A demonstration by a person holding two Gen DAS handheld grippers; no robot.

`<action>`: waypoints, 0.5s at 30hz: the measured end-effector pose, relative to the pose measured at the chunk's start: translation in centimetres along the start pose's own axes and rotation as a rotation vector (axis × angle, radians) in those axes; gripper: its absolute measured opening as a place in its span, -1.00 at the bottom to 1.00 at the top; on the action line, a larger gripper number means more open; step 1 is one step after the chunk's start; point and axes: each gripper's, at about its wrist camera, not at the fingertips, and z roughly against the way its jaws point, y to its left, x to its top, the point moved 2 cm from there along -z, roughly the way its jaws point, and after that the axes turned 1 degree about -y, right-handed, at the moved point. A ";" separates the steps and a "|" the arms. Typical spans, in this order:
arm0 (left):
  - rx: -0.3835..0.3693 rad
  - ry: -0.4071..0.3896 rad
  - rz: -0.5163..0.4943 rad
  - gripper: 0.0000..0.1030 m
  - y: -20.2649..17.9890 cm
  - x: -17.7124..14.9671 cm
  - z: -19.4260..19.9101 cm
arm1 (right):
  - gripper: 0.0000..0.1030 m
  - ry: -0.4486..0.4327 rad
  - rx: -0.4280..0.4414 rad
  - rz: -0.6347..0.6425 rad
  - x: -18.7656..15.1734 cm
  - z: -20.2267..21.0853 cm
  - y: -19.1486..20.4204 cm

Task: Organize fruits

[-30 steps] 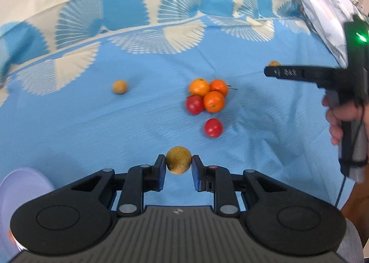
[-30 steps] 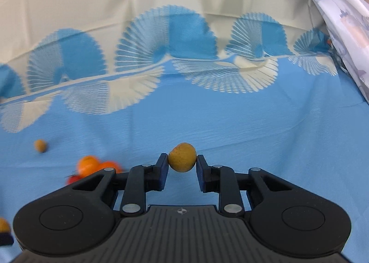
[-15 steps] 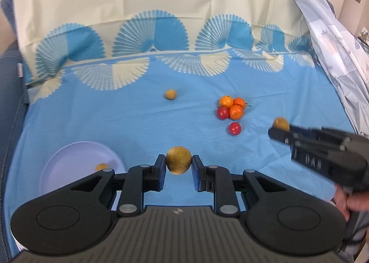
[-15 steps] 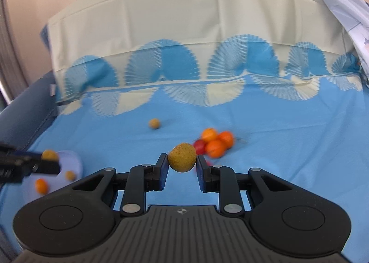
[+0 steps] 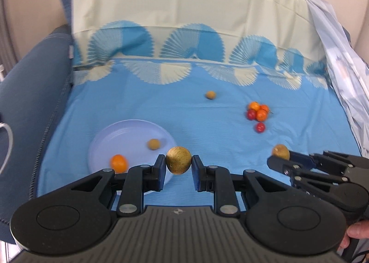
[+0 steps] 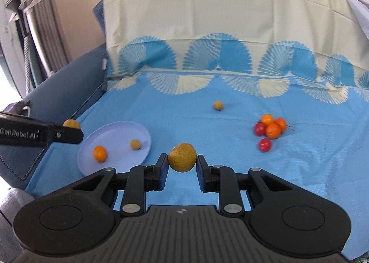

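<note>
My left gripper (image 5: 178, 163) is shut on a brown round fruit (image 5: 178, 159), held above the right rim of the lilac plate (image 5: 120, 134). My right gripper (image 6: 182, 161) is shut on a second brown fruit (image 6: 182, 157), to the right of the plate (image 6: 120, 131). The plate holds an orange (image 5: 118, 163) and a small brown fruit (image 5: 153, 144). A cluster of oranges and red fruits (image 5: 257, 110) lies on the blue cloth at right, with one red fruit (image 5: 260, 127) apart. A lone brown fruit (image 5: 210, 95) lies farther back.
The blue cloth (image 5: 207, 129) covers a sofa seat with a cream patterned backrest (image 5: 184, 21). A dark blue armrest (image 5: 30, 106) runs along the left. A pale printed cloth (image 5: 341, 74) hangs at the right. A curtain (image 6: 34, 21) stands at far left.
Both grippers have pulled back and swung left, each still holding its fruit. The plate has come into fuller view and the fruit cluster has slid to the right.
</note>
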 end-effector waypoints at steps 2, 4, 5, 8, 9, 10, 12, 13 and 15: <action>0.010 -0.013 0.013 -0.49 1.2 -0.4 0.7 | -0.47 0.007 0.009 0.012 0.1 0.0 1.3; 0.023 -0.021 0.024 -0.49 2.4 -0.7 1.2 | -0.47 0.014 0.015 0.036 0.0 0.0 2.6; 0.027 -0.023 0.029 -0.49 3.0 -0.8 1.3 | -0.47 0.019 0.018 0.046 0.0 0.0 3.2; 0.043 -0.029 0.038 -0.49 4.3 -1.2 1.6 | -0.47 0.035 0.027 0.071 -0.1 -0.4 4.9; 0.045 -0.031 0.041 -0.49 4.8 -1.3 1.6 | -0.47 0.041 0.029 0.079 0.0 -0.6 5.4; 0.046 -0.032 0.044 -0.49 5.1 -1.3 1.6 | -0.47 0.045 0.032 0.085 0.0 -0.8 5.8; 0.047 -0.034 0.048 -0.49 5.8 -1.3 1.4 | -0.47 0.051 0.038 0.098 0.1 -1.1 6.8; 0.049 -0.036 0.049 -0.49 6.1 -1.3 1.2 | -0.47 0.054 0.041 0.103 0.2 -1.4 7.2; 0.053 -0.034 0.057 -0.49 6.7 -1.1 0.8 | -0.47 0.064 0.049 0.110 0.5 -2.1 7.9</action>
